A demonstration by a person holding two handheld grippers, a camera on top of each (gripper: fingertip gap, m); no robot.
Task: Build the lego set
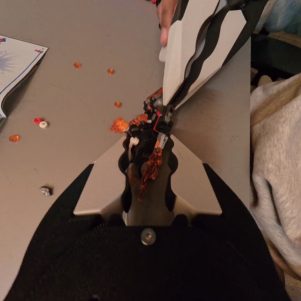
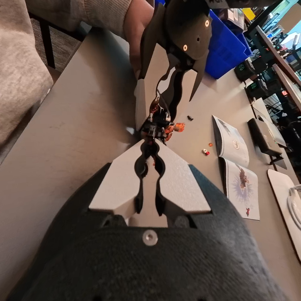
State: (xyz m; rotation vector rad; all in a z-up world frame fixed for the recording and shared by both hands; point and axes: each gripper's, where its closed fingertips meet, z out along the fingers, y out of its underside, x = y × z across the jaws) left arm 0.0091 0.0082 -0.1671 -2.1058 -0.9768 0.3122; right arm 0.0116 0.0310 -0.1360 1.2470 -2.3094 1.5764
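Hanging above the grey surface (image 1: 81, 91), near its edge: a black lego model (image 1: 151, 128) with orange flame parts, pinched from both ends by left gripper (image 1: 147, 138) and right gripper (image 2: 150, 141) jaws. Scattered beside: orange studs (image 1: 117, 104), open instruction booklet (image 2: 241, 187). Beyond: blue bin (image 2: 226, 53), contents hidden.

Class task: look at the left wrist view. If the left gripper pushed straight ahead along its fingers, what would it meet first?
The left gripper already clamps the black-and-orange lego model. Straight ahead, the model would probably press first into the white-fingered right gripper, which grips its far end. Depth is unclear.
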